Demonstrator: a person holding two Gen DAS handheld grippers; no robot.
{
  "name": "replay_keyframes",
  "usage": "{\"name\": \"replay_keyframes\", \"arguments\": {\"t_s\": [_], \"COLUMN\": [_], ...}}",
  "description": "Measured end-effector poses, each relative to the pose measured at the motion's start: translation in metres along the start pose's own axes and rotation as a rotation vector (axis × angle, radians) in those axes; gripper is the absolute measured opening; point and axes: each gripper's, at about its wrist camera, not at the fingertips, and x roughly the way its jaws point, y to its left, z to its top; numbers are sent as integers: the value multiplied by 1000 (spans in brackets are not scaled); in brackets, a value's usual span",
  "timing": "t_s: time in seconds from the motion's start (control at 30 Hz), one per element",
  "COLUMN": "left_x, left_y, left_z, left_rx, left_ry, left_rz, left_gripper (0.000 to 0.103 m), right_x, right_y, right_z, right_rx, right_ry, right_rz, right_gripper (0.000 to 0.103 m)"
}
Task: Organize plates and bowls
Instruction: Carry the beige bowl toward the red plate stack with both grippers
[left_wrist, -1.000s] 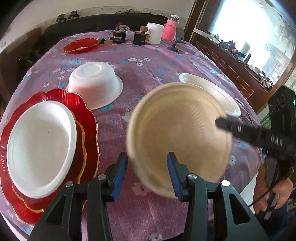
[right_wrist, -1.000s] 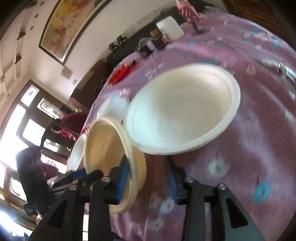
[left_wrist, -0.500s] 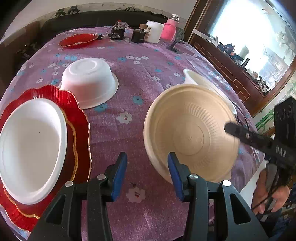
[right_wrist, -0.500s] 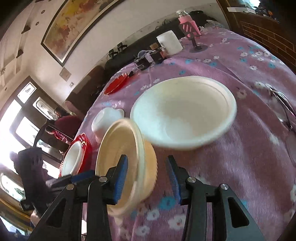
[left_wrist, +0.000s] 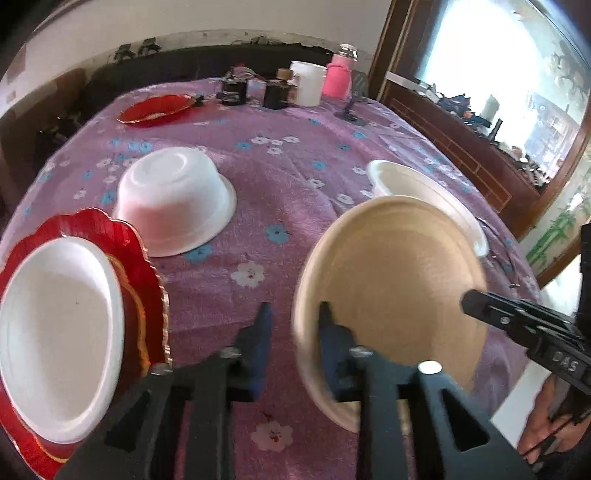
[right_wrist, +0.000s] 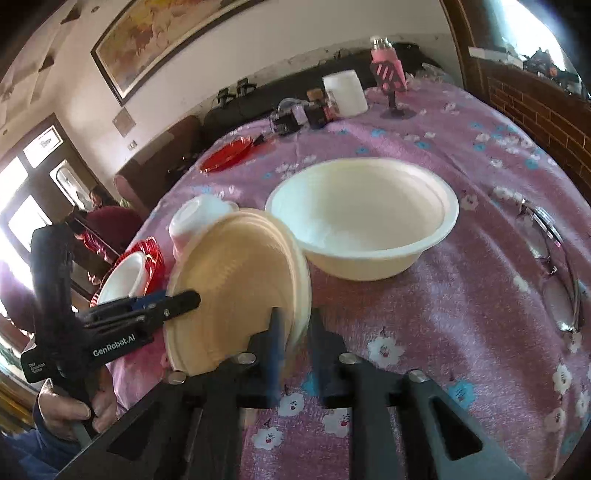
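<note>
Red first: at the far left a scalloped red plate (left_wrist: 144, 258) lies on the purple flowered tablecloth (left_wrist: 280, 173) with a white plate (left_wrist: 55, 325) resting in it. Just beyond them a white bowl (left_wrist: 173, 206) sits upside down.

Next comes the left gripper (left_wrist: 294, 314). Its jaws have just been closing, and the near-left rim of the tan plate (left_wrist: 399, 288) now stands between the blue pads, pinched. The tan plate is off the cloth, tipped up on edge over the near middle of the table. From the right wrist view its rim looks layered, so it may be more than one plate.

Behind it stands an upright cream bowl (right_wrist: 369, 221); whether the plate's edge touches that bowl I cannot tell.

At the right, the right gripper (right_wrist: 295, 317) has also just been closing and is clamped on the plate's opposite rim.

The step looks like a handover or a two-handed carry toward the plates at the left. To do it well, only one gripper should let go, and not before the other's hold is sure. A thin rim can bend or slip, so bring the plate nearer level, lift it clear of the cream bowl, and move it slowly over the upturned bowl.
</note>
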Motion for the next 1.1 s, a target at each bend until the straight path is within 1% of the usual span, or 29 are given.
{"name": "replay_keyframes", "arguments": {"t_s": [0.07,0.13,0.2,0.3,0.4,0.47,0.5,0.57,0.63,0.7,1.1], "left_x": [-1,-4,-10,-20,-25,-25,-24,-22,-21,-20,-13], "left_y": [-1,-3,-3,0,2,3,3,3,3,5,7], "left_z": [-2,-4,-6,-11,-15,-17,-19,-19,-20,-20,-24], "left_rx": [2,19,30,24,32,29,30,31,32,28,21], "left_ry": [5,2,7,6,10,17,17,15,10,6,14], "left_rz": [-11,17,24,34,35,28,30,45,43,58,61], "left_gripper": [16,16,16,16,17,21,22,27,29,30,30], "right_x": [0,-2,-2,-2,1,2,3,2,1,-1,-4], "right_y": [0,3,6,5,7,9,10,10,10,9,12], "right_z": [0,1,3,4,2,1,0,0,0,-1,-2], "right_rx": [4,6,3,32,41,29,25,24,19,17,-13], "right_ry": [-1,-5,5,44,78,74,76,70,64,62,63], "right_rz": [6,17,28,93,127,114,104,92,78,69,46], "right_gripper": [12,12,12,12,13,13,13,13,14,15,16]}}
